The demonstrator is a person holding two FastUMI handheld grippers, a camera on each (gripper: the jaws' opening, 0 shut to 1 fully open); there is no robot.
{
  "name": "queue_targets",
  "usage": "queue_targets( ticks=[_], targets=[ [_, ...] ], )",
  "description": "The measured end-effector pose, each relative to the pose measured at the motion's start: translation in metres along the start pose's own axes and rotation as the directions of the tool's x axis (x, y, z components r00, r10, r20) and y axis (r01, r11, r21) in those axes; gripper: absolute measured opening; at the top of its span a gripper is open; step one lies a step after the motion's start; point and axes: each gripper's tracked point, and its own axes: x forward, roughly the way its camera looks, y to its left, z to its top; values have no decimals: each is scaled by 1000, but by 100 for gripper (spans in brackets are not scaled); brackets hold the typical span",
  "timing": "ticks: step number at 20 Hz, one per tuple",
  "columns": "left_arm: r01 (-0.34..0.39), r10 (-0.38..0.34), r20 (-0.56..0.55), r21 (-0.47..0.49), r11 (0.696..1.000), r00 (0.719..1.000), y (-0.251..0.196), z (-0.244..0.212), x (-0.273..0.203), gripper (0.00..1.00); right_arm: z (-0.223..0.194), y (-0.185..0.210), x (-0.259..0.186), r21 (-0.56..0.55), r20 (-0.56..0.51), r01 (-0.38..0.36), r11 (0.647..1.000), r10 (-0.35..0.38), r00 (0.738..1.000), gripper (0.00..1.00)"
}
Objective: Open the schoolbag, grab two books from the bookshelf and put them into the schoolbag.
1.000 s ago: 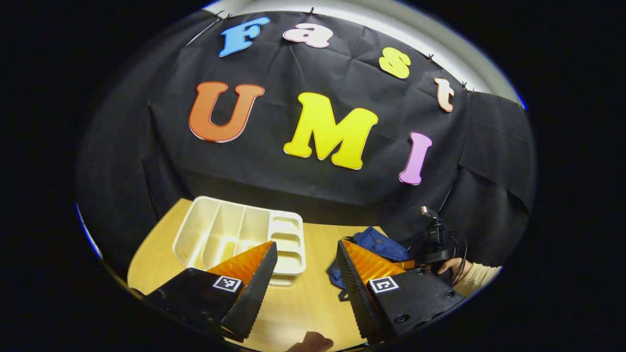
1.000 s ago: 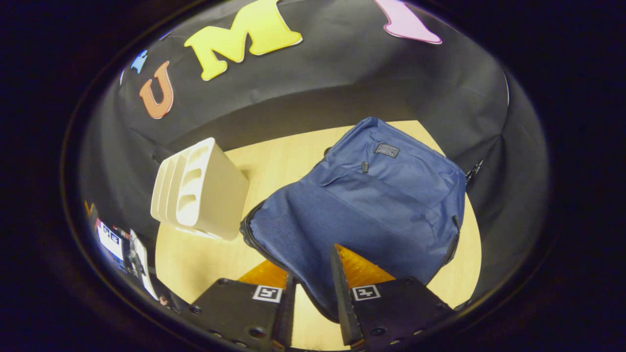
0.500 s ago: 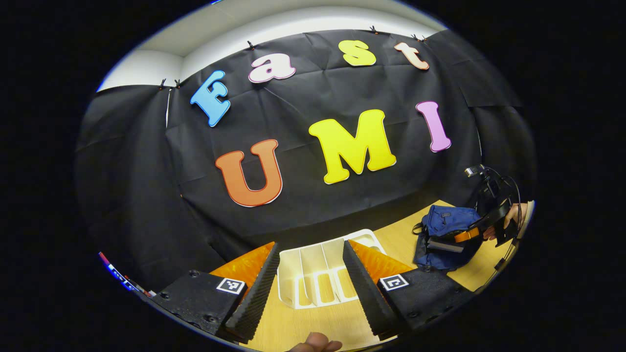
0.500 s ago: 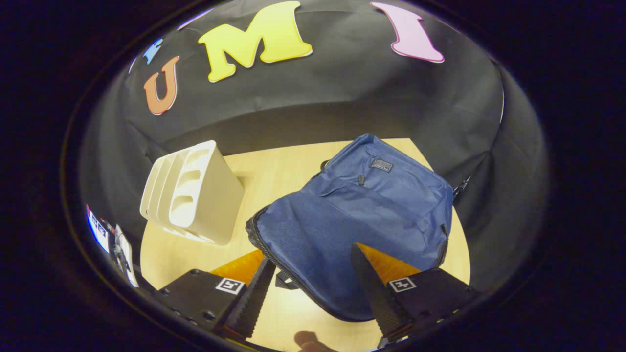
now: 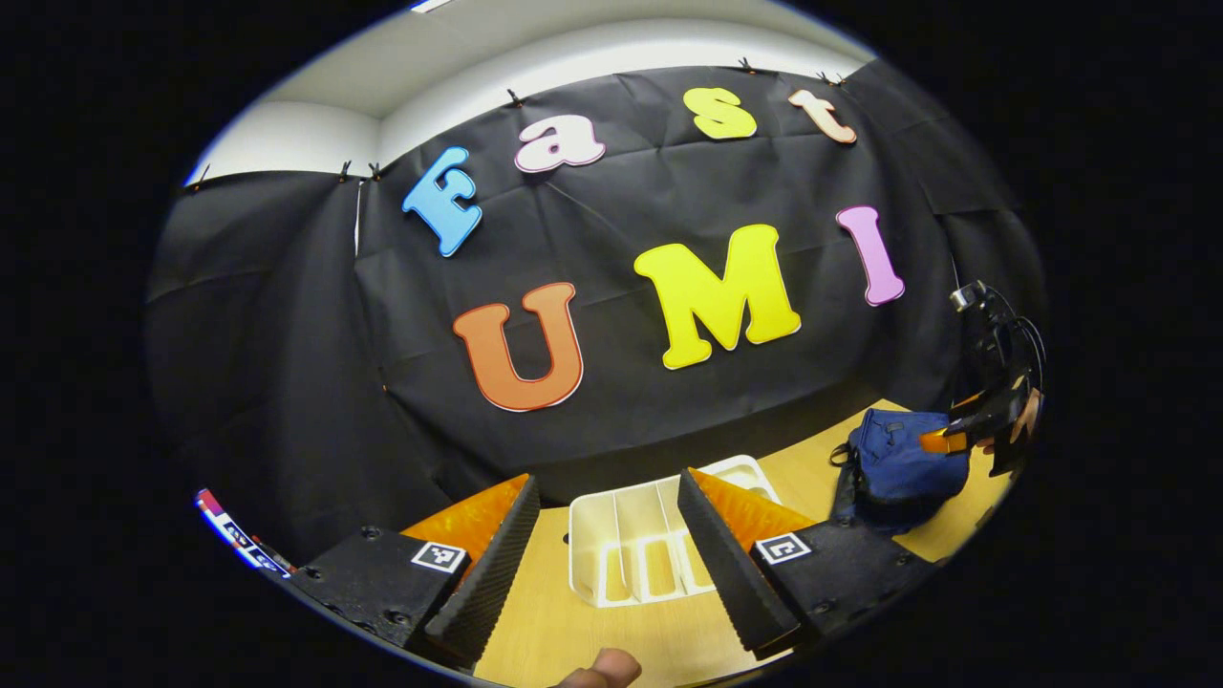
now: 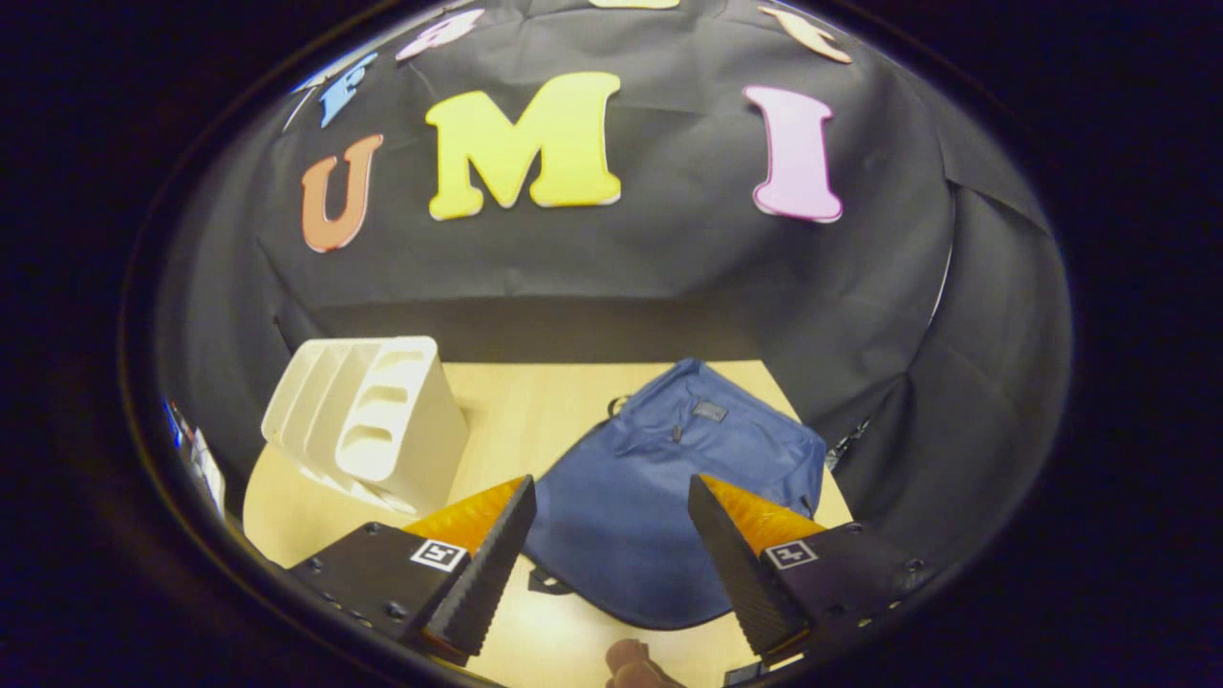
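The left claw (image 5: 602, 564) is wide open and holds nothing, and past its fingers the white bookshelf (image 5: 659, 545) stands on the wooden desk (image 5: 535, 631), with no books that I can see in its slots. The right claw (image 6: 611, 559) is wide open too and holds nothing. Just beyond it the blue schoolbag (image 6: 659, 506) lies flat on the desk, next to the bookshelf.

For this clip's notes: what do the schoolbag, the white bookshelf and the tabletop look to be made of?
Schoolbag: navy woven fabric, likely nylon or polyester; matte, creased, with stitched seams.
Bookshelf: probably moulded plastic; smooth off-white walls, rounded edges, cut-out slots.
Table: light wood or wood-look laminate; pale grain, slight sheen. Which one cannot be told.
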Motion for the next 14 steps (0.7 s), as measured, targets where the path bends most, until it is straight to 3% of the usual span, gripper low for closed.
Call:
queue_targets(
  ticks=[3,5,6,10,14],
  targets=[
    [5,-6,-11,-110,994,1000,-14,1,-3,94,27,-4,-37,19,81,0,1000,-1,997,99],
    [-17,15,-21,-142,990,1000,-16,-1,-3,94,43,-12,-61,11,130,12,1000,-13,991,94],
    [-24,21,-22,-155,988,1000,-18,-1,-4,94,51,-15,-73,2,154,23,1000,-24,988,99],
    [-12,4,-32,-248,969,999,-33,-9,-7,94,72,-22,-124,-23,227,49,999,-43,973,96],
    [-19,8,-51,-231,973,999,-41,-15,-9,94,90,-20,-155,8,261,45,999,-46,964,96]
  ],
)
